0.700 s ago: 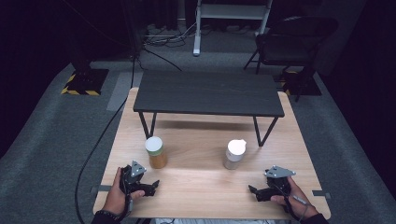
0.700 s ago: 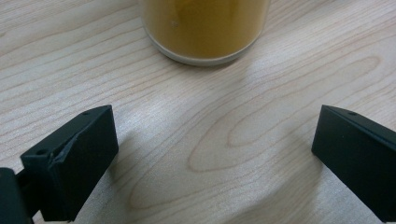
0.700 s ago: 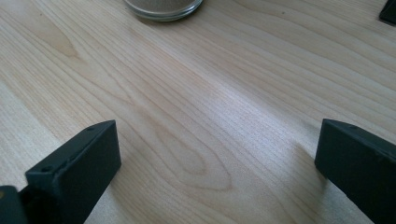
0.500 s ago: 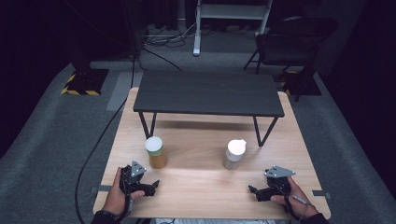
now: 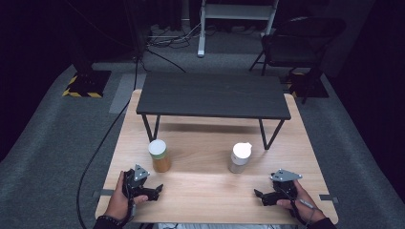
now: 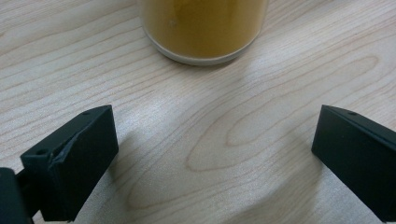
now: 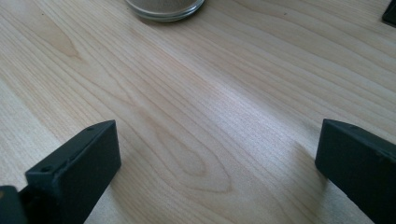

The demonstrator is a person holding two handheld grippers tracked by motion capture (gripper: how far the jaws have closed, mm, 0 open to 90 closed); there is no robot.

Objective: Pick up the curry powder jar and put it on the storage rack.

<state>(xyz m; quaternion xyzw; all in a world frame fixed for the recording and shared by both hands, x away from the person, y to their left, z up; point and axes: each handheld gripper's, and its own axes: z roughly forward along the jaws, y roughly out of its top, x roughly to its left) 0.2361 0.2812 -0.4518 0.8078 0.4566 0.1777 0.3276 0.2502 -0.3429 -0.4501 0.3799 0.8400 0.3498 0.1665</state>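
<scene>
Desk: one pale wooden desk (image 5: pixel 205 191), bare grain across its near half.
Shelf: one low dark tabletop riser on thin black legs (image 5: pixel 212 94), standing on the far half of the desk.
Jars: two. One clear jar of amber-yellow contents with a cream lid (image 5: pixel 159 155), upright, left of centre, just in front of the riser. One clear jar of beige contents with a white lid (image 5: pixel 239 158), upright, right of centre.
Left tool (image 5: pixel 149 190): one, resting low on the desk, jaws spread wide, nothing between them; the amber jar stands just ahead of it, base seen in the left gripper view (image 6: pixel 202 29).
Right tool (image 5: pixel 262 196): one, low on the desk, jaws likewise apart and empty; the beige jar's base (image 7: pixel 164 8) lies ahead and left of its line.
Step in hand, judged: approach to the jars, one tool to each.
Doing it well: advance level, centre each jar between the jaws, grip the body below the lid, close gently so that neither jar tips; the right tool needs a turn leftward first.
</scene>
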